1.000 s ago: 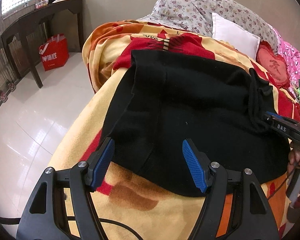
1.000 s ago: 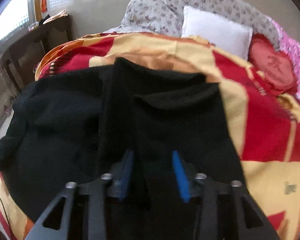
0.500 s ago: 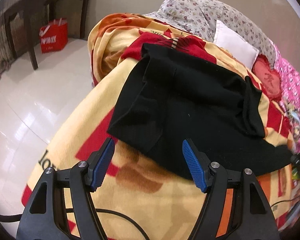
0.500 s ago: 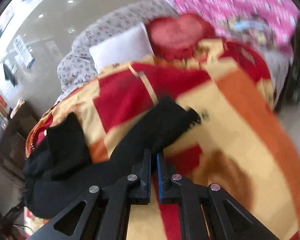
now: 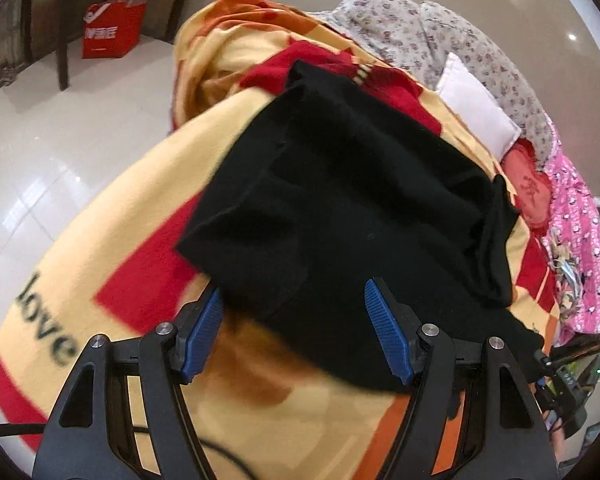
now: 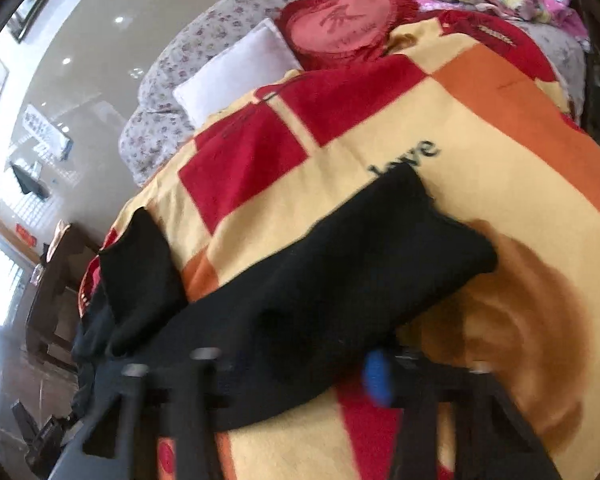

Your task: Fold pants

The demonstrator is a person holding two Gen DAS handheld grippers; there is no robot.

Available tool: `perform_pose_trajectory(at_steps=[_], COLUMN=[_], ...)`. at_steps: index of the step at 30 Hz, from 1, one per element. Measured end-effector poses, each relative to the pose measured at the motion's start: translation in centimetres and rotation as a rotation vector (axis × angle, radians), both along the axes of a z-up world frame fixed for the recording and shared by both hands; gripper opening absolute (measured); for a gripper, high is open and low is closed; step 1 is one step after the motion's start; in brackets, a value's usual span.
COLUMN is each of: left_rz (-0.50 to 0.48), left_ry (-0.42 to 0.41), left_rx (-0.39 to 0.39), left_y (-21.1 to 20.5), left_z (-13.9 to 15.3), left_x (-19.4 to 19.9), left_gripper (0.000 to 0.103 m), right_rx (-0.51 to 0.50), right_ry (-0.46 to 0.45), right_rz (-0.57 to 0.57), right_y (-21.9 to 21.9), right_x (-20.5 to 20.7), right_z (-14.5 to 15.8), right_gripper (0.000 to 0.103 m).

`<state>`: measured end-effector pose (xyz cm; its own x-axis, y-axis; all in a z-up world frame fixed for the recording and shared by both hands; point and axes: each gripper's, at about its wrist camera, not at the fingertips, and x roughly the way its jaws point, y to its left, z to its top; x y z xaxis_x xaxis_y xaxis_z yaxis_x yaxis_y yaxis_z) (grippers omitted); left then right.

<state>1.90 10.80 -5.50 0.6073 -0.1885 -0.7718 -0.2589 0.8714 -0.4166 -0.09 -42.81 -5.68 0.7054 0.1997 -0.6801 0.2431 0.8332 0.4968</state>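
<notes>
Left gripper [image 5: 294, 330] first: jaws spread wide, easing slightly inward, the near edge of the black pants [image 5: 352, 216] lying between the blue pads [image 5: 388, 338] but nothing pinched. Right gripper [image 6: 296, 372] now, blurred: jaws just opening, standing apart over the pants' [image 6: 320, 300] dark cloth, and as far as the smear allows, they grip nothing. The pants sprawl partly folded across the red, yellow and orange blanket [image 5: 140, 240] on the bed, one leg stretched toward the printed "love". Beyond them sit a white pillow [image 6: 236, 72], a red heart cushion [image 6: 340, 20] and a floral quilt [image 5: 420, 36]; a red bag [image 5: 112, 26] stands on the tiled floor [image 5: 40, 152].
</notes>
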Motion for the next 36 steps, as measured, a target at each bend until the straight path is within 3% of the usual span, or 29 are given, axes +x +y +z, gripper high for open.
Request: perform_pose_trajectory(at_steps=[1,3,6,12,16,19,24,26,27,28,33,36], left_rz=[-0.013,-0.034,-0.041,-0.055,-0.113,-0.129,-0.137,-0.124,-0.117,-0.111,-0.136,-0.150], left_ry=[-0.004,-0.014,-0.004,-0.065,-0.092,-0.075,0.054,0.056,0.054,0.057,0.060,0.042], left_rx=[0.003,0.024,0.014,-0.015,0.019,0.037,0.069,0.055,0.056,0.067,0.139,0.226], left_y=[-0.4,-1.1,-1.2,-0.7,-0.9,-0.7,-0.5,-0.2,-0.2,-0.1,0.2,-0.1], left_z=[0.0,0.1,0.1,2.8,4.7,4.3,-0.1,-0.8,-0.6,-0.4,1.5,3.2], left_x=[0.4,1.1,1.6,-0.1,-2.6,-4.3,-4.7,-4.8,-5.0,-5.1,-6.1,-6.5], left_gripper=[0.060,0.021,0.015,0.013,0.013,0.013,0.013,0.015,0.020,0.023,0.027,0.027], right_rx=[-0.014,-0.050,-0.058,-0.015,-0.014,-0.019,-0.139,-0.197,-0.240,-0.289,-0.451,-0.563], right_ry=[0.003,0.003,-0.030,-0.083,-0.114,-0.101,0.093,0.154,0.180,0.190,0.163,0.132], right_rz=[0.014,0.035,0.048,0.101,0.122,0.139,0.171,0.157,0.150,0.138,0.034,-0.038], right_y=[0.3,0.9,0.8,-0.1,-0.5,-0.8,0.1,0.3,0.4,0.3,-1.3,-1.6], right_x=[0.3,0.4,-0.3,-2.6,-4.9,-6.7,-7.7,-7.6,-7.7,-7.7,-8.7,-8.8], right_z=[0.0,0.1,1.1,3.8,6.0,6.6,3.0,1.7,1.5,1.7,5.0,7.8], right_gripper=[0.018,0.010,0.005,0.005,0.005,0.004,0.005,0.013,0.024,0.032,0.033,0.033])
